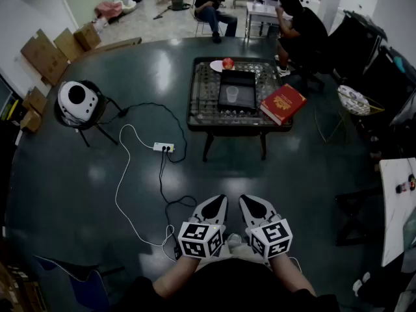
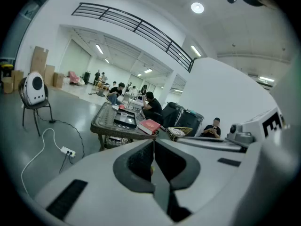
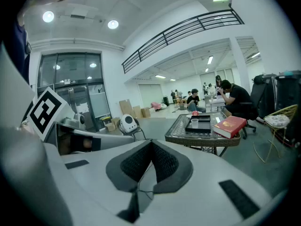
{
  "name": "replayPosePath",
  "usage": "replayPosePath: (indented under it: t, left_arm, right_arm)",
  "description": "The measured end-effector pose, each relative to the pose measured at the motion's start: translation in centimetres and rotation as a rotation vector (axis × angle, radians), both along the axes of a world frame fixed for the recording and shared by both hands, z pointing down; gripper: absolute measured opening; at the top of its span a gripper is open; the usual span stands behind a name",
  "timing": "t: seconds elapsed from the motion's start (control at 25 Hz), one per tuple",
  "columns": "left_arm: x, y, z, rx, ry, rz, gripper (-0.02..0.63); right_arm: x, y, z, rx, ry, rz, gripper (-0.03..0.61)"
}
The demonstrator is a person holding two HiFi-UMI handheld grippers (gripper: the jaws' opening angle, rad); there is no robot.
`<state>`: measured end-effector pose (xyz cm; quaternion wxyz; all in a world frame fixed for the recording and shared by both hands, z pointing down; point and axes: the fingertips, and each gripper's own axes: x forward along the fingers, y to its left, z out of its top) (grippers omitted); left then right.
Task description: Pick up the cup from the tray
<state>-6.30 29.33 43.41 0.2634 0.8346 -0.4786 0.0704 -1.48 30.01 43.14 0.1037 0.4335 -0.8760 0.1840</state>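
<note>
Closed and empty, the left gripper (image 1: 218, 203) and right gripper (image 1: 249, 203) sit side by side, low by the person's lap. Well ahead across the dark floor (image 1: 78, 194), a clear cup (image 1: 232, 94) stands upright inside a black tray (image 1: 244, 82) on a low table (image 1: 201, 103). A red book (image 1: 283, 103) lies just right of the tray.

The head camera looks steeply down from high above the floor (image 1: 78, 194), the counter (image 1: 201, 103) far ahead, while each gripper camera sits low right behind its own fingers (image 2: 138, 161), facing level across the room toward that same distant counter, tray (image 1: 238, 74) and book (image 1: 283, 103), shared by all three.
</note>
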Motion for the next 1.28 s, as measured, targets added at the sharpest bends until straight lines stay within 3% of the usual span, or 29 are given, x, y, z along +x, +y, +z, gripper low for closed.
replayPosePath:
  t: [0.36,0.56,1.28]
  left_arm:
    - [3.5,3.5,-0.4,0.009,-0.042,0.064,0.015]
    - [3.2,3.4,-0.3,0.006,-0.073,0.044,0.015]
    - [4.8,2.6,0.5,-0.018,-0.068,0.0,0.015]
  right_arm:
    - [1.3,2.7,-0.6,0.019,0.005,-0.025,0.009]
    - [1.3,2.9,-1.0,0.032,0.0,-0.032,0.009]
    - [3.5,2.8,0.1,-0.004,-0.038,-0.081,0.011]
